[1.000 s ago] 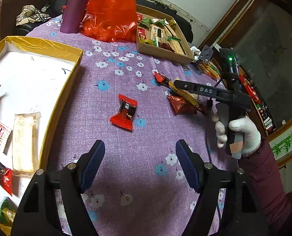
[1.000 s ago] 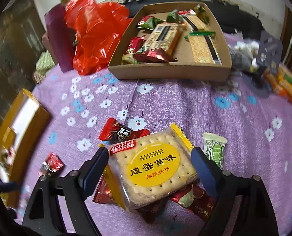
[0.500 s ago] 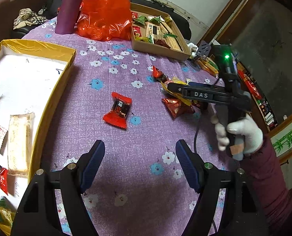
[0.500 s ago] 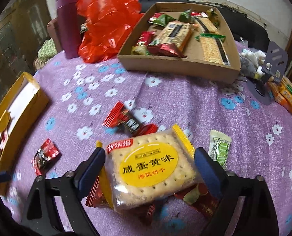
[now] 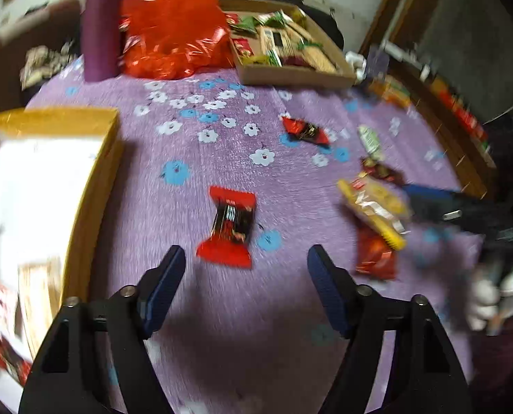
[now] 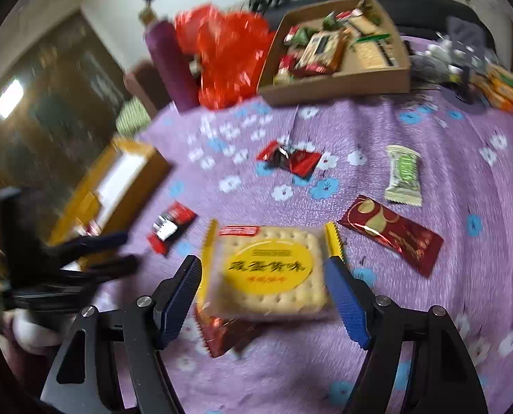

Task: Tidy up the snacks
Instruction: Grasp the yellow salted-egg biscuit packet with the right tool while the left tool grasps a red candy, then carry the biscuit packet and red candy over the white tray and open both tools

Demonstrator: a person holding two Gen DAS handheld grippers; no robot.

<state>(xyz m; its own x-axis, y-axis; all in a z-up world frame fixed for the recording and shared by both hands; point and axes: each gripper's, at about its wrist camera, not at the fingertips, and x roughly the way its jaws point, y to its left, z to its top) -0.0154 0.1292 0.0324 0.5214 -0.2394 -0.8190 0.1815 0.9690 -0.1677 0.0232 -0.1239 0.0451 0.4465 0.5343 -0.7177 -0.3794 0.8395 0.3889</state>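
My right gripper (image 6: 263,276) is shut on a yellow cracker packet (image 6: 268,269) and holds it above the purple flowered tablecloth; it also shows in the left wrist view (image 5: 373,207). My left gripper (image 5: 246,269) is open and empty, just behind a red candy packet (image 5: 230,226) lying on the cloth. Loose snacks lie around: a red-black candy (image 6: 287,158), a green packet (image 6: 403,174), a dark red packet (image 6: 392,233) and another red one (image 6: 222,333) under the crackers. A yellow box (image 5: 94,158) stands at the left, a brown tray (image 6: 339,81) of snacks at the back.
A purple bottle (image 5: 99,24) and a red plastic bag (image 5: 173,24) stand at the back beside the brown tray. More packets (image 6: 504,89) lie at the far right edge. Both views are blurred by motion.
My right gripper has lifted the cracker packet and carried it leftward, uncovering the snacks beneath. My left gripper has moved closer to the red candy packet.
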